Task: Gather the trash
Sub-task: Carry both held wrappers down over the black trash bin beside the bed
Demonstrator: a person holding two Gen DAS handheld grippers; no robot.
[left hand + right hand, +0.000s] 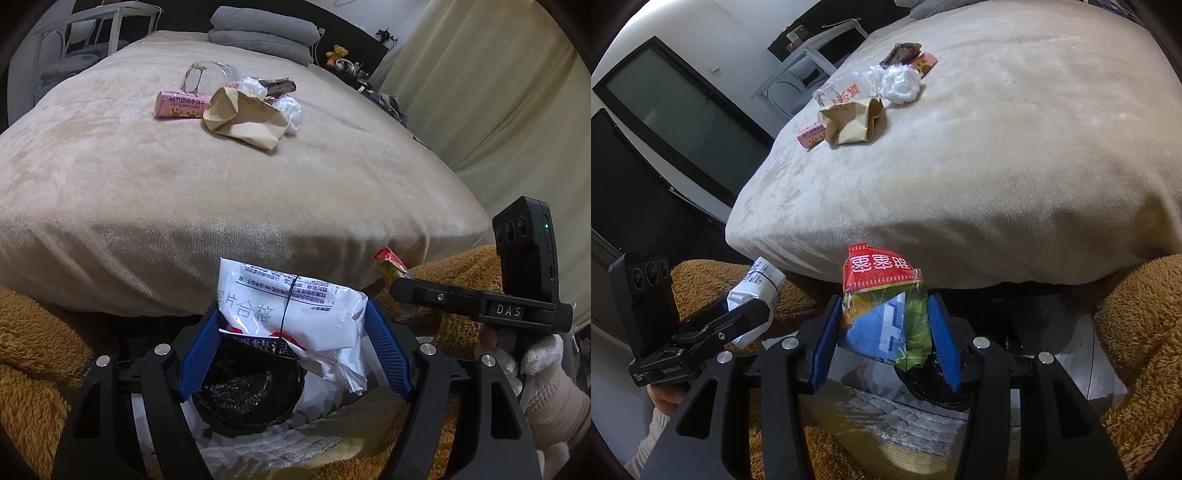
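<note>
White packet: a crumpled white wrapper (295, 314) with printed Chinese text, pinched between the blue pads of the left hand-held gripper (293, 350), rising above the fingertips
Snack wrapper: a red, yellow, blue and green wrapper (884, 306), pinched between the blue pads of the right hand-held gripper (886, 339), its red end uppermost
Bin: a round opening lined with a black bag (247, 387), directly below the left hand-held gripper's held packet; in the right wrist view the black liner (934, 384) lies below and just right of the fingertips
Gripper relation: the right hand-held gripper appears to the right of the left one, near it, with a gloved hand (546, 373) on its handle
Remaining trash: ahead of both hand-held grippers, well apart, on the bed (184, 192): a crumpled brown paper bag (247, 118), a pink cookie box (181, 105) touching its left side, a clear plastic bottle (207, 75) behind, white crumpled plastic (290, 109) to its right, a dark wrapper (279, 86) beyond
Surroundings: brown fuzzy blanket (40, 354) either side of the bin; folded grey bedding (262, 31) at the far end of the bed
</note>
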